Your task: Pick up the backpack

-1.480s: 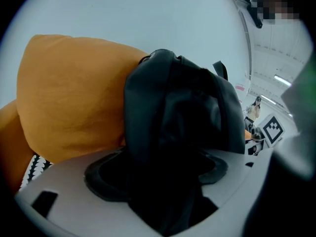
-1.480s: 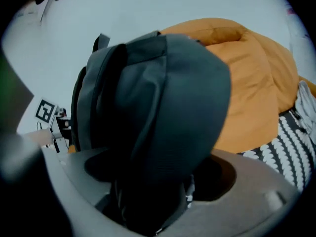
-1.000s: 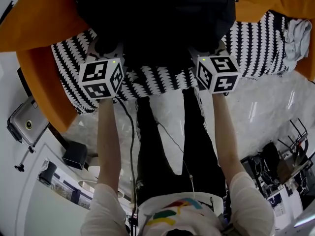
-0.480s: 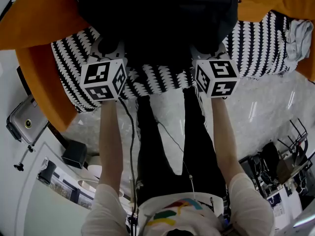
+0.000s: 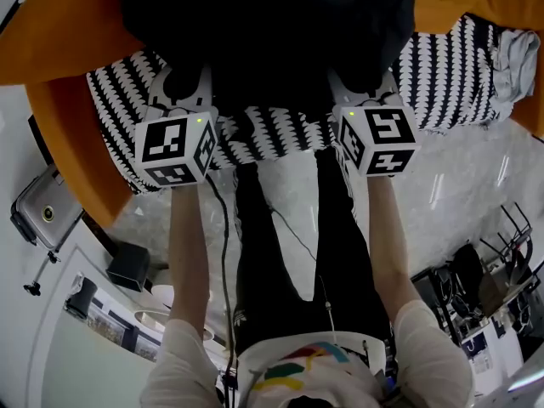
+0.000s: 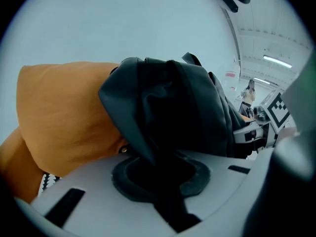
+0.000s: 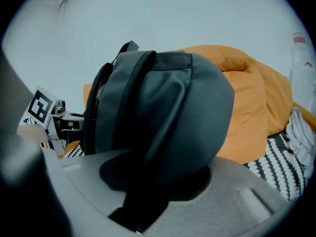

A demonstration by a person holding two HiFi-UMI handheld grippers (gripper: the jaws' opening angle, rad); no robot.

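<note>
— Closing on what?
— Left gripper [image 5: 181,82] and right gripper [image 5: 364,90] jaws are closing, pinching backpack [image 5: 263,24] fabric. It sits over the patterned cover [image 5: 442,75], against orange cushions [image 5: 59,32].

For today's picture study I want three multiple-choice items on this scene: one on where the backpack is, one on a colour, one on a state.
1. Where is the backpack? A on a wooden chair; B over the black-and-white patterned cover; C on a metal shelf.
2. The cushion beside it is: A green; B orange; C blue.
3. Between the fingers of the left gripper and the right gripper is: A nothing; B a bottle; C backpack fabric.
Answers: 1 B, the pattern shows just below it in the head view. 2 B, it is orange in every view. 3 C, both grippers are closing, with dark fabric pinched between their fingers.
</note>
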